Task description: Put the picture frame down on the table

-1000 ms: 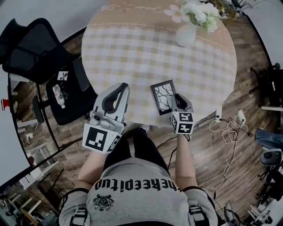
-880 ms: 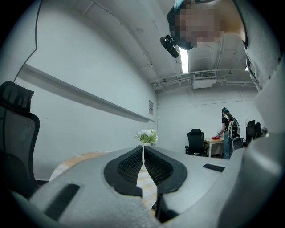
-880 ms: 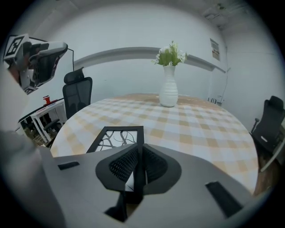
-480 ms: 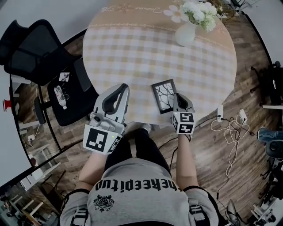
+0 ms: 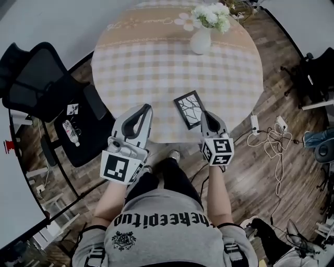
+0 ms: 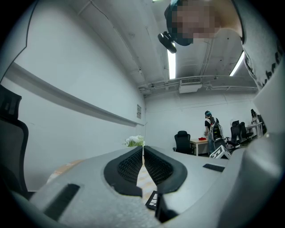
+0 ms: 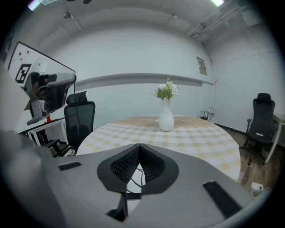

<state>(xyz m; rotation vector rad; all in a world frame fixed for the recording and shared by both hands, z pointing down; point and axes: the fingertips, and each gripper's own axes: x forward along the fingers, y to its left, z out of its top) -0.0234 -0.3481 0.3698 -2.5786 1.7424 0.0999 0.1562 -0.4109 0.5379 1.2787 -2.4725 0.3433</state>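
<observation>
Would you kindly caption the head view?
Black picture frame lies on round checked table, shut right hand-held gripper close by.

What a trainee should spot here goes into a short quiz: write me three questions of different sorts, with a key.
1. The picture frame on the table: A) lies flat, B) stands upright, C) hangs between jaws?
2. True or false: the right gripper grips the picture frame.
3. What stands at the table's far side?
Key: 1 A. 2 False: its jaws have just been closing and now meet on nothing; the frame lies free. 3 A white vase of flowers.
</observation>
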